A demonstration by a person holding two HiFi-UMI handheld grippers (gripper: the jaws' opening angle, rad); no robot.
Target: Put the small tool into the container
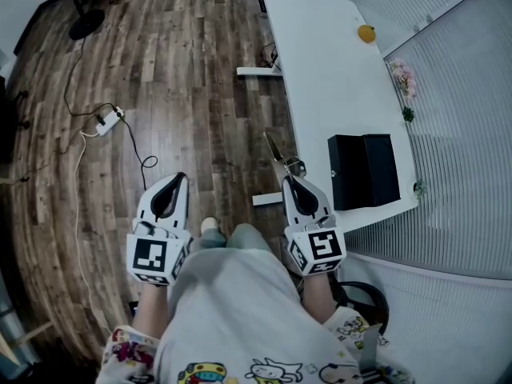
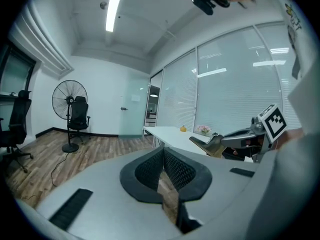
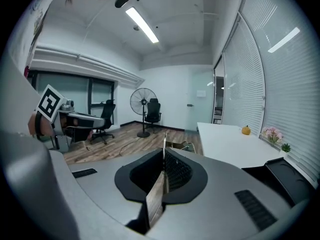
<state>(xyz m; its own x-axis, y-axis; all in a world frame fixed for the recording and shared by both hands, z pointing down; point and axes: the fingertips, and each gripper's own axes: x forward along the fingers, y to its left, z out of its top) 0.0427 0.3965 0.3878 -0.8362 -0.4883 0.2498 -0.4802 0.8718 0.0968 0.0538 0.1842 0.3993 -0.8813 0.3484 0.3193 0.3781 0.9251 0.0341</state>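
Right gripper [image 1: 291,181] is pinching the small tool [image 1: 274,147], apparently a thin, stiff, light, slippery blade, by its flat faces, at frame center just left of the black container [image 1: 364,170]. Left gripper [image 1: 176,181] is hanging pressed together, empty.

Pale T-shirt [image 1: 240,294] with colourful cartoon prints, also on sleeves. Grey-shelled left gripper [image 1: 178,178] and right gripper [image 1: 288,181], black ribbed pads [image 2: 179,171], white cubes [image 1: 152,256] with black square markers.

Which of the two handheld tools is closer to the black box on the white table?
The right. The right tool, holding the small tool, hangs just off the table's edge beside the black box; the left tool is farther away over the wood floor.
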